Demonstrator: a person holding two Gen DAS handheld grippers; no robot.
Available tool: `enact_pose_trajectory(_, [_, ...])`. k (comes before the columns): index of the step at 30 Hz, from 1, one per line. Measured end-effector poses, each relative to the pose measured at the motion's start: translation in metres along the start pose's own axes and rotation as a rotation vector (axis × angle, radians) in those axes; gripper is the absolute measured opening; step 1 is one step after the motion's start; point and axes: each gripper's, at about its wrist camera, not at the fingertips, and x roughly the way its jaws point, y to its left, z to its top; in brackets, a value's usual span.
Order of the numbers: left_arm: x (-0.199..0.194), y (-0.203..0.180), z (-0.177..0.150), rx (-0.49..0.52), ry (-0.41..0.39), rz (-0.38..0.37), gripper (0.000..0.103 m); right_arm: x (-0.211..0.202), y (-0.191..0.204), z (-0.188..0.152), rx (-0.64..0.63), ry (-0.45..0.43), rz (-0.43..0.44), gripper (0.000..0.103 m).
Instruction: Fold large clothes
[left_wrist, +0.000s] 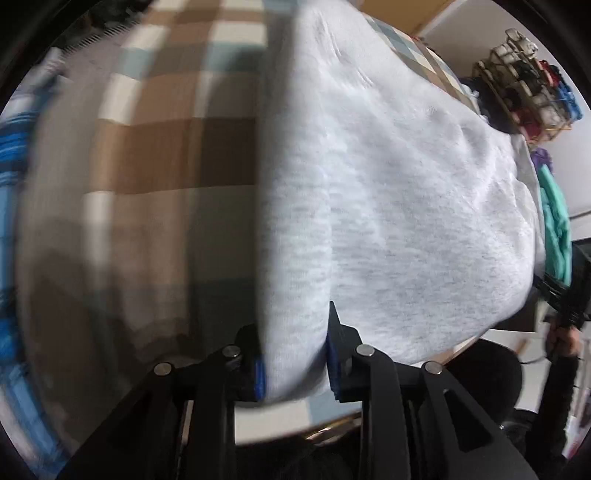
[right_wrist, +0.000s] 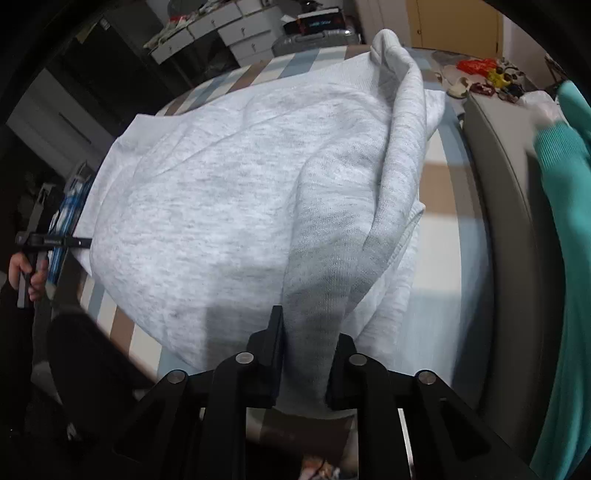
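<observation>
A large light grey sweatshirt (left_wrist: 388, 184) (right_wrist: 221, 192) lies spread on a bed with a brown, cream and blue checked cover (left_wrist: 166, 147) (right_wrist: 439, 229). My left gripper (left_wrist: 295, 347) is shut on a thick fold at the garment's edge, and the fabric fills the gap between the blue-padded fingers. My right gripper (right_wrist: 308, 343) is shut on a bunched ridge of the same sweatshirt, which runs up from its fingers toward a raised cuff or corner (right_wrist: 388, 48). In the right wrist view, the left gripper (right_wrist: 55, 242) is at the garment's far left edge, held by a hand (right_wrist: 29, 273).
A teal garment (right_wrist: 565, 206) (left_wrist: 554, 221) lies at the right of the bed beside a grey padded edge (right_wrist: 509, 221). White drawers (right_wrist: 229, 29) stand beyond the bed. A shoe rack (left_wrist: 524, 74) is against the wall. Blue-striped cloth (left_wrist: 11, 155) lies at the left.
</observation>
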Motion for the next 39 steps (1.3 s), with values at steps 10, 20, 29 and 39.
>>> enact_pose_trajectory(10, [-0.079, -0.103, -0.025, 0.214, -0.426, -0.032, 0.082, -0.106, 0.073, 0.022, -0.100, -0.366, -0.069, 0.074])
enact_pose_trajectory(20, [0.045, -0.108, 0.020, 0.209, -0.211, 0.033, 0.084, 0.069, 0.134, 0.060, -0.158, -0.109, -0.197, 0.074])
enact_pose_trajectory(29, [0.030, -0.114, 0.025, 0.293, -0.244, 0.038, 0.087, 0.081, 0.109, 0.085, -0.107, -0.047, -0.172, 0.073])
enact_pose_trajectory(39, [0.049, -0.114, 0.023, 0.292, -0.246, 0.065, 0.087, 0.107, 0.087, 0.115, -0.092, -0.016, -0.331, 0.075])
